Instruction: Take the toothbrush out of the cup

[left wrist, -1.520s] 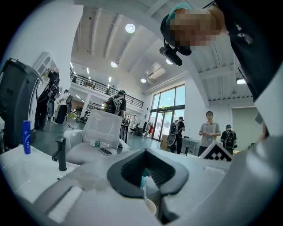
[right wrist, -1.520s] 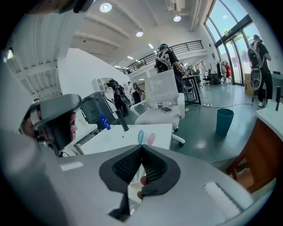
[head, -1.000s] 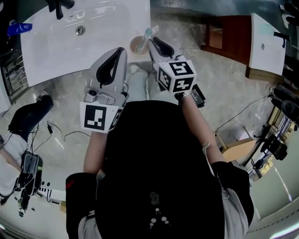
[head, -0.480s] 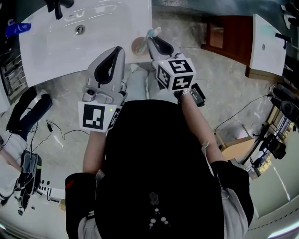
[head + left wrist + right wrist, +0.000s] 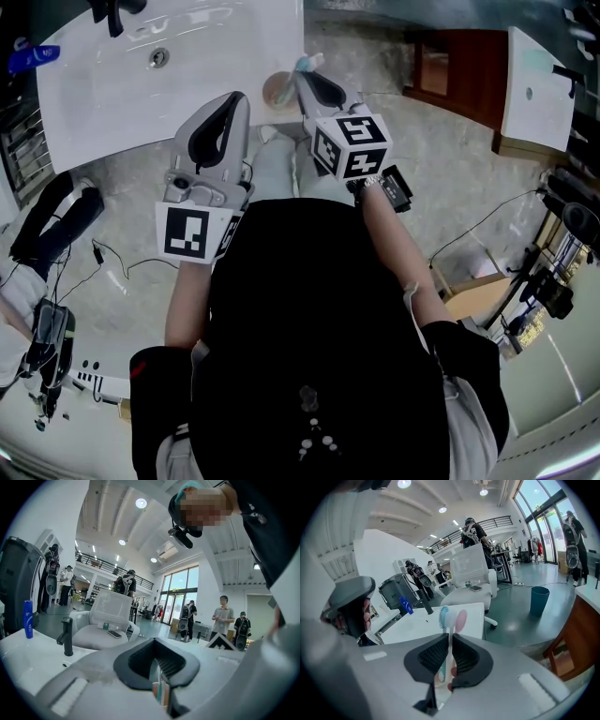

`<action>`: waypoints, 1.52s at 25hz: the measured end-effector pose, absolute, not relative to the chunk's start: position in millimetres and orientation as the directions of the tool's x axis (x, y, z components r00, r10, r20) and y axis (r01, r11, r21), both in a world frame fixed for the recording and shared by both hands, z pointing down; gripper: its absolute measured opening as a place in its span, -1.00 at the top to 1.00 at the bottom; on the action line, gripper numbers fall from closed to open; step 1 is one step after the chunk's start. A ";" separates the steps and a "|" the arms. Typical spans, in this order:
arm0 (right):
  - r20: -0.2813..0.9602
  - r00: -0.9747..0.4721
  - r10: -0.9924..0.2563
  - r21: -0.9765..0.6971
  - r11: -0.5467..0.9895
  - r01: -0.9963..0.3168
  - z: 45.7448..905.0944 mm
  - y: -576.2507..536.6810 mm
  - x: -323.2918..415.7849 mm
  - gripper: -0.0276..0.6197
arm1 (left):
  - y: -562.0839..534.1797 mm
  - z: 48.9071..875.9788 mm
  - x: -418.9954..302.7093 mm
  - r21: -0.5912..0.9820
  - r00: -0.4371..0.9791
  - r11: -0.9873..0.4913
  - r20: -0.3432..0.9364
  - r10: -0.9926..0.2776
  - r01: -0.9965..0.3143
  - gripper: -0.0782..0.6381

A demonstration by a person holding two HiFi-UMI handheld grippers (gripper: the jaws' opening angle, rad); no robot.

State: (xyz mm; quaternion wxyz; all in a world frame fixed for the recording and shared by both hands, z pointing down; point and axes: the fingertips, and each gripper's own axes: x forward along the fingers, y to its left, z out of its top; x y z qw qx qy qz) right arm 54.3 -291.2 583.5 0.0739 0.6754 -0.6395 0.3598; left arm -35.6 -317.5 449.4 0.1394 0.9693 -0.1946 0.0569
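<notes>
A peach cup stands at the near right corner of the white washbasin top. A toothbrush with a blue-and-white head sticks up out of it; in the right gripper view a pink oval shows right beside the toothbrush head. My right gripper is over the cup, and its ribbed pads press on the white handle from both sides. The cup shows below the right gripper. My left gripper hangs shut and empty to the left, short of the cup. The left gripper looks towards the cup.
The basin has a drain and a black tap at the back, with a blue bottle at its left end. A wooden cabinet and a second white basin stand to the right. Several people stand in the hall behind.
My right gripper has edged slightly forward and left at the toothbrush handle. The left gripper has barely moved. A person's foot on the floor at the left has shifted.
</notes>
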 end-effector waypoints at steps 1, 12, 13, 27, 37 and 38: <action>0.579 -0.074 -0.812 -0.359 -0.172 -0.917 582.5 -291.3 54.6 0.83 | -317.0 449.0 -35.8 0.248 0.918 -0.885 0.164 -0.362 -0.393 0.78; 0.564 -0.063 -0.823 -0.345 -0.166 -0.924 574.6 -288.3 56.2 0.83 | -311.6 448.9 -39.6 0.246 0.915 -0.882 0.161 -0.371 -0.401 0.78; 0.563 -0.062 -0.824 -0.345 -0.165 -0.924 573.8 -286.9 56.2 0.83 | -310.1 448.5 -39.7 0.245 0.915 -0.883 0.160 -0.371 -0.401 0.78; 0.523 -0.050 -0.851 -0.344 -0.157 -0.926 555.7 -273.2 58.4 0.83 | -293.4 444.0 -42.0 0.234 0.915 -0.885 0.147 -0.376 -0.402 0.78; 0.472 -0.026 -0.881 -0.337 -0.154 -0.929 528.9 -257.7 60.6 0.84 | -277.1 433.2 -49.7 0.224 0.912 -0.884 0.123 -0.392 -0.410 0.78; 0.468 -0.024 -0.883 -0.337 -0.154 -0.929 526.5 -256.0 60.3 0.84 | -275.1 432.5 -50.8 0.224 0.911 -0.883 0.121 -0.394 -0.412 0.78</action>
